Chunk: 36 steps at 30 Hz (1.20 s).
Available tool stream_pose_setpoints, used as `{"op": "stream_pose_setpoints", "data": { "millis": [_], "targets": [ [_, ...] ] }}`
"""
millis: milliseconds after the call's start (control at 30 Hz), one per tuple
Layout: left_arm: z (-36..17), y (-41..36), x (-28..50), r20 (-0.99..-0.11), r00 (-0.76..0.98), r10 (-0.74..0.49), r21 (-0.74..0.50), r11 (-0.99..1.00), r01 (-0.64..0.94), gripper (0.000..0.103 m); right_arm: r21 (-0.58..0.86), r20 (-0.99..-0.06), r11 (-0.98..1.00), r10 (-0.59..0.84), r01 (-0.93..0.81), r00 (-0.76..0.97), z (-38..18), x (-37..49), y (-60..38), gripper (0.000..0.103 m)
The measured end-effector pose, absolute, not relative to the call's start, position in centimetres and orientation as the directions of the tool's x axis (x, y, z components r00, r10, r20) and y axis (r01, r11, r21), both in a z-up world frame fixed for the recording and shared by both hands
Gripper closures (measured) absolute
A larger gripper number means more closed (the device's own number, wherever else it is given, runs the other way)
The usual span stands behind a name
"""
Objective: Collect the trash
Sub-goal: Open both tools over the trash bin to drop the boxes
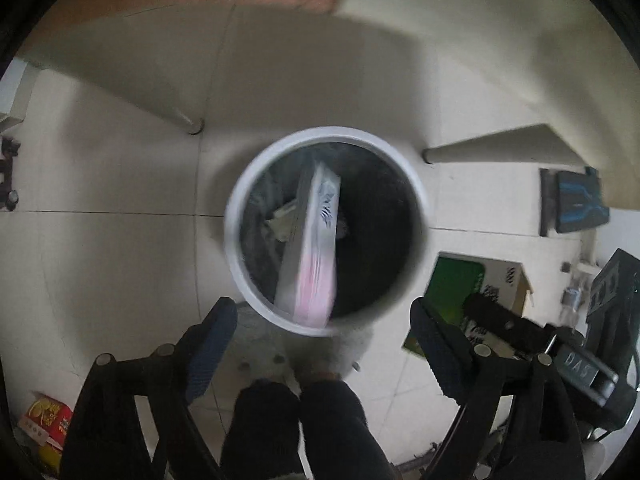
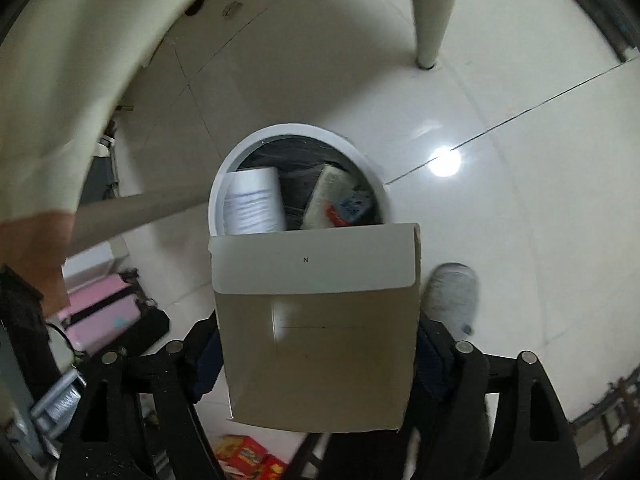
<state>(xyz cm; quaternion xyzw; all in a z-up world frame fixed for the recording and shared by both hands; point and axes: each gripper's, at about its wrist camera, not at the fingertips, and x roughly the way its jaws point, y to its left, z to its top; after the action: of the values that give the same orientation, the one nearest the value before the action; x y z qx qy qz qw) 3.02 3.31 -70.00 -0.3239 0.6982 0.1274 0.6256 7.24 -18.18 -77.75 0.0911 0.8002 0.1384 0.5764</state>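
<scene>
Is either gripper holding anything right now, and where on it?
The right gripper holds a flat cardboard box by its two side edges, above the white trash bin. The left gripper holds nothing; its fingers are spread.

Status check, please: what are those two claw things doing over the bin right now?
Left tool open, empty. Cardboard box between right tool's fingers, above white bin. Nothing blocking.
</scene>
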Motion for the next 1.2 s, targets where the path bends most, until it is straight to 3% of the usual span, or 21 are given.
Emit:
{"op": "stream_pose_setpoints", "data": {
  "millis": [100,267,600,867,1200],
  "targets": [
    [-70.0,3.5,1.9,-0.970,-0.023,-0.243,-0.178,0.768,-0.615,0.000,0.303,-0.915,0.951,0.274,-0.057,-0.296,-78.4,7.7,-17.0,0.002],
    [-68.4,4.4,0.1,-0.995,-0.008,-0.102,-0.076,0.791,-0.607,0.000,0.249,-0.943,0.959,0.206,-0.139,-0.262,-77.6,7.2,-16.4,0.002],
    [-65.3,4.3,-0.9,-0.997,-0.044,-0.056,-0.020,0.807,-0.590,0.000,0.041,-0.984,0.952,-0.015,-0.302,-0.180,-74.0,5.8,-16.1,0.002],
    [-62.4,2.6,-1.0,-0.995,-0.076,-0.058,-0.003,0.816,-0.578,0.000,0.021,-0.986,0.940,-0.037,-0.340,-0.163,-69.9,4.9,-16.5,0.002],
    [-54.9,1.4,-1.8,-0.996,-0.052,-0.067,-0.025,0.818,-0.575,0.000,0.028,-0.993,0.926,-0.016,-0.377,-0.114,-59.5,4.6,-16.8,0.002]
  ]
}}
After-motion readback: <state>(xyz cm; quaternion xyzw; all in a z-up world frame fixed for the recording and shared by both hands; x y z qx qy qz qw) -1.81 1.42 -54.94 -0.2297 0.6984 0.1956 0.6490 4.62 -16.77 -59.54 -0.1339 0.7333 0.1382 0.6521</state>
